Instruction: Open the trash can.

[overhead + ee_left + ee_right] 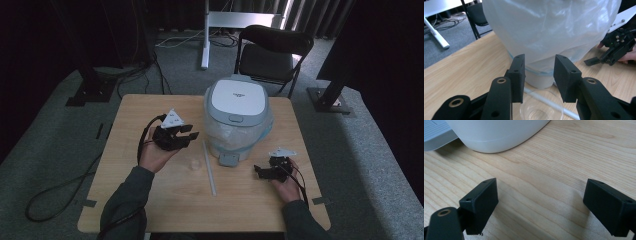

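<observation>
A small clear cup stands upright on the wooden table, at the bottom centre of the left gripper view, just below and beyond the tips of that gripper's jaws; in the high view it is a faint ring slightly left of the frame's centre. A clear straw lies flat just to its right, its long axis running from near the bin's base down toward the bottom of the frame, tilted slightly rightward.

The left gripper hovers above the cup, left of centre in the high view, pointing right toward the bin, its jaws standing partly apart with nothing between the pads.

Beyond the cup stands a white pedal bin with a grey lid, lined with a translucent plastic bag that hangs over its sides. A short dark mark on the lid looks like a brand name, but it is too small to read. The pedal juts out toward the bottom of the frame.

The right gripper rests low at the lower right of the table, pointing left, jaws spread wide over bare wood in its own view. A black folding chair stands behind the table.
</observation>
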`<act>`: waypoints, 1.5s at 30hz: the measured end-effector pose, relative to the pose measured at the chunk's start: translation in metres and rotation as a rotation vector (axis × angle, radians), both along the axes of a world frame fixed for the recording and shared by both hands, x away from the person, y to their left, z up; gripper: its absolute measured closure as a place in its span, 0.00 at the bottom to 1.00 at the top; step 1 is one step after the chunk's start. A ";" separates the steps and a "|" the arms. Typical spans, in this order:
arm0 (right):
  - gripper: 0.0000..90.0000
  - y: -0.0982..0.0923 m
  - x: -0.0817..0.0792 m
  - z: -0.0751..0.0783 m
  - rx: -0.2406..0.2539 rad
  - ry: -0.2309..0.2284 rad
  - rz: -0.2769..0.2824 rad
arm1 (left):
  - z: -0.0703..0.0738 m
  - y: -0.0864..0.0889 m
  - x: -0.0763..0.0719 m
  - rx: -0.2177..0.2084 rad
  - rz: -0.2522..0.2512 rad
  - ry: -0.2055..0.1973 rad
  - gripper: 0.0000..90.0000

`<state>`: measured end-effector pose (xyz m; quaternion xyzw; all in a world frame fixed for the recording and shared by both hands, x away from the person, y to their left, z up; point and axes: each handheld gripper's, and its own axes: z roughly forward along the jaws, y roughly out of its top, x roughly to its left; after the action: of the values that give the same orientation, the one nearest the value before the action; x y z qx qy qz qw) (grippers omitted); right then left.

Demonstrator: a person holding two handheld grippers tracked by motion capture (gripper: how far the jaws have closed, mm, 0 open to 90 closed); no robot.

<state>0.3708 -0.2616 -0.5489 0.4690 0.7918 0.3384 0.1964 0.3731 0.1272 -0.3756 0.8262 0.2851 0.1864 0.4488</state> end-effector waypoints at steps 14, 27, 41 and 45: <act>0.13 0.000 0.000 0.000 0.000 0.000 0.000 | 0.012 -0.009 -0.001 -0.002 -0.044 -0.015 0.76; 0.13 0.000 0.000 0.000 0.000 0.000 0.000 | 0.022 -0.015 -0.002 -0.011 -0.089 -0.024 0.83; 0.13 0.000 0.000 0.000 0.000 0.000 0.000 | 0.030 -0.021 -0.003 -0.013 -0.094 -0.049 0.95; 0.13 0.000 0.000 0.000 0.000 0.000 0.000 | 0.032 -0.023 -0.002 -0.010 -0.099 -0.050 0.99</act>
<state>0.3708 -0.2616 -0.5488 0.4690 0.7918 0.3384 0.1965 0.3708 0.1040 -0.3433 0.8321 0.2334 0.1829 0.4687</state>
